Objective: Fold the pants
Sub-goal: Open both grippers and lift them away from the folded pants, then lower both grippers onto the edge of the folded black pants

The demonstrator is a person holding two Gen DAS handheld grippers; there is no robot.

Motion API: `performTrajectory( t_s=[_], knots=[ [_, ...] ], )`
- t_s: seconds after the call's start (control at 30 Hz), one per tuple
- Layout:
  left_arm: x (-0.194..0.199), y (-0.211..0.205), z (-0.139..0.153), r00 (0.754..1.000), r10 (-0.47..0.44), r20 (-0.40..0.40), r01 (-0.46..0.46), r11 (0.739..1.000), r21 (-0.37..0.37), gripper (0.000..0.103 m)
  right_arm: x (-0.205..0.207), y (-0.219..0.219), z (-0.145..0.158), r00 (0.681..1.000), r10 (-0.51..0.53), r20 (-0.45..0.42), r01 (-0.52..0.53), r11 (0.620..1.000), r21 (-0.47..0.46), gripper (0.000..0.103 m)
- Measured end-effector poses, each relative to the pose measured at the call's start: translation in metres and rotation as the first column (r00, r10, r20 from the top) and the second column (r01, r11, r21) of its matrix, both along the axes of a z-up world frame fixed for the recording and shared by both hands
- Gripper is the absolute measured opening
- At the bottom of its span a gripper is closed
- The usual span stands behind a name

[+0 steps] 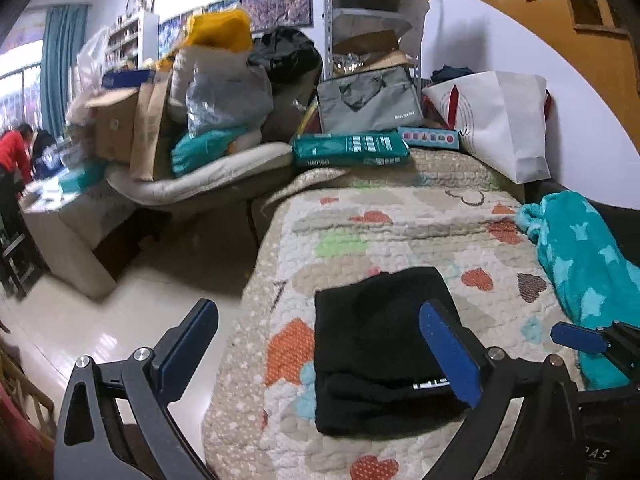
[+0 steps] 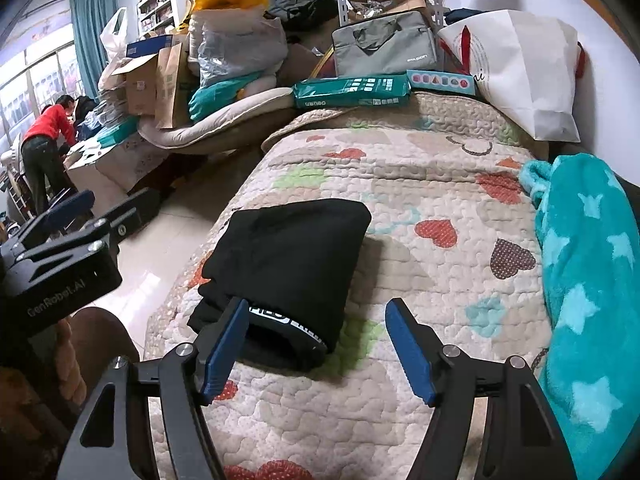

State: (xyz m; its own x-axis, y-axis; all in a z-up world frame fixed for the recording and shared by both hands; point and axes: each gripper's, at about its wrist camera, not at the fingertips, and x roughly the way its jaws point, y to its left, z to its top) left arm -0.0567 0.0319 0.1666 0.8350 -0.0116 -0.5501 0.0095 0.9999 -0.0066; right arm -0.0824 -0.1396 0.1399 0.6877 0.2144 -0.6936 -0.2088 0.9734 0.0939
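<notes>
The black pants lay folded into a compact block on the heart-patterned quilt. Both tongs, left and right, stood open, gripping nothing. Folding looked finished; only withdrawing remained.

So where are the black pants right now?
The folded black pants lie on the heart-patterned quilt near its left edge, left of the teal star blanket; in the right wrist view they sit just ahead of the right claw.
</notes>
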Motion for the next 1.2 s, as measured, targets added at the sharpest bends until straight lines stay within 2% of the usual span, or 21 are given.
performTrajectory(
  t_s=[0.1, 0.23, 1.0, 1.2],
  knots=[
    [0.003, 0.006, -0.005, 0.999, 0.000, -0.041, -0.002, 0.998, -0.055, 0.101, -0.001, 0.001, 0.000, 1.000, 0.001, 0.001, -0.001, 1.000, 0.000, 0.076],
    [0.006, 0.013, -0.011, 0.997, 0.006, -0.078, -0.013, 0.996, -0.093, 0.101, -0.001, 0.002, 0.001, 1.000, 0.008, -0.001, -0.008, 1.000, -0.006, 0.076],
    [0.010, 0.016, -0.024, 0.990, 0.003, -0.137, -0.012, 0.998, -0.068, 0.101, 0.001, 0.005, -0.012, 0.999, 0.001, -0.033, -0.001, 1.000, -0.010, 0.077],
    [-0.005, 0.017, -0.012, 0.990, 0.019, -0.139, -0.025, 0.999, -0.041, 0.101, -0.001, -0.004, -0.012, 1.000, -0.031, -0.008, 0.031, 0.999, 0.037, 0.077]
  ],
)
